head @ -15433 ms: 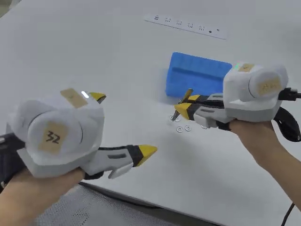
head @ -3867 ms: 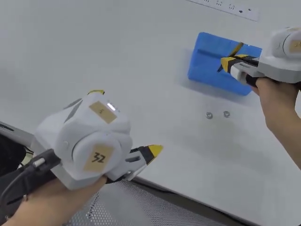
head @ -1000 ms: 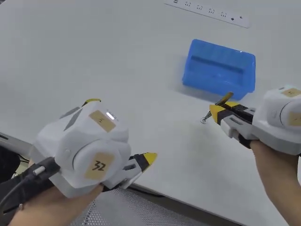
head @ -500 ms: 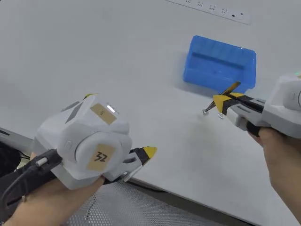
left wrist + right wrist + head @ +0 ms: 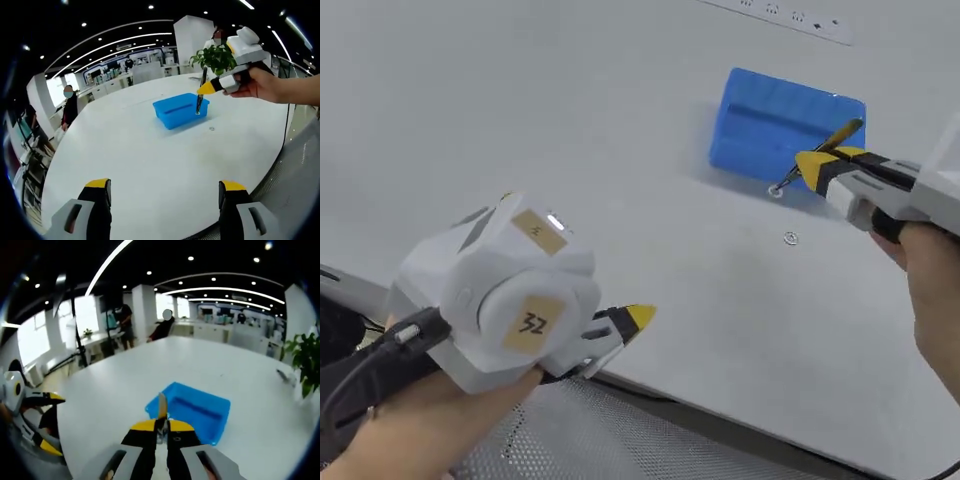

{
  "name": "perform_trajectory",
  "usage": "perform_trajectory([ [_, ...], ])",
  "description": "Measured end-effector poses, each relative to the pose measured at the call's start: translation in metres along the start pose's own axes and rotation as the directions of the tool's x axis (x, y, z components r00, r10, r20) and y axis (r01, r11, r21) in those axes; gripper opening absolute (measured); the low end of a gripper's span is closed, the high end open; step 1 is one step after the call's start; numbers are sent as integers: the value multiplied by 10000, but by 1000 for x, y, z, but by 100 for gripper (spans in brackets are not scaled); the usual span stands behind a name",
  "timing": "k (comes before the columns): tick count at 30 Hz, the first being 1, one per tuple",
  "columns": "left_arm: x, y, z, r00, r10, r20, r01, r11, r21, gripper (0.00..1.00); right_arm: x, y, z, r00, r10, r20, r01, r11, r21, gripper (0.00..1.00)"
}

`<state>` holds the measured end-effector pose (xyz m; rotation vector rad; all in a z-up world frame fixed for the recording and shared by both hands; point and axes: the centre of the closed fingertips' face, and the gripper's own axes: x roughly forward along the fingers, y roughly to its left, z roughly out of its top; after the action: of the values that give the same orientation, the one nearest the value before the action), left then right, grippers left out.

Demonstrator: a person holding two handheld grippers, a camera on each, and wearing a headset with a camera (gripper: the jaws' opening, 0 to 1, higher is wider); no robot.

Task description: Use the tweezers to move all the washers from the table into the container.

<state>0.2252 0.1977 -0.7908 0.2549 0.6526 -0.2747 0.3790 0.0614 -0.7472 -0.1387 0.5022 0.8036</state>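
My right gripper [image 5: 817, 166] is shut on the yellow-handled tweezers [image 5: 810, 160]. Their tips hold a small washer [image 5: 776, 190] just above the front wall of the blue container [image 5: 780, 115]. Another washer [image 5: 791, 238] lies on the white table a little nearer than the container. In the right gripper view the shut jaws [image 5: 162, 426] carry the tweezers [image 5: 162, 407] pointing at the container [image 5: 195, 412]. My left gripper [image 5: 573, 256] hangs open over the table's near edge with nothing in it. Its view shows its own tips [image 5: 164, 185] wide apart, and the container [image 5: 177, 111] far ahead.
A white power strip [image 5: 790, 15] lies at the far edge beyond the container. The table's near edge [image 5: 720, 415] runs below the left gripper, with grey mesh under it. Bare white table [image 5: 520, 110] stretches to the left. People stand far off in the room.
The right gripper has lifted the tweezers off the table with a washer and moved up and back toward the container's front. One washer stays on the table. The left gripper has hardly moved.
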Motion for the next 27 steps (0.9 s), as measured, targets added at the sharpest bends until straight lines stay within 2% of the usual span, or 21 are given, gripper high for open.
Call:
perform_trajectory([
  [6,0,1,-1,10000,35,-79,-34,10000,62,90,9,-25,22,9977,-428,523,429,9991,2,3],
  [9,0,1,-2,9999,48,-106,-47,10000,77,90,15,-36,25,9962,-615,617,615,9981,6,3],
  [14,1,1,-2,9999,50,-144,-49,10000,78,90,26,-48,17,9945,-972,379,976,9952,-112,3],
  [18,1,0,-3,9998,38,-183,-36,9999,95,90,44,-56,2,9940,-1091,37,1091,9939,-188,3],
  [27,2,0,-4,9997,11,-262,-7,9999,130,90,63,-54,-15,9952,-898,-378,888,9957,-281,3],
])
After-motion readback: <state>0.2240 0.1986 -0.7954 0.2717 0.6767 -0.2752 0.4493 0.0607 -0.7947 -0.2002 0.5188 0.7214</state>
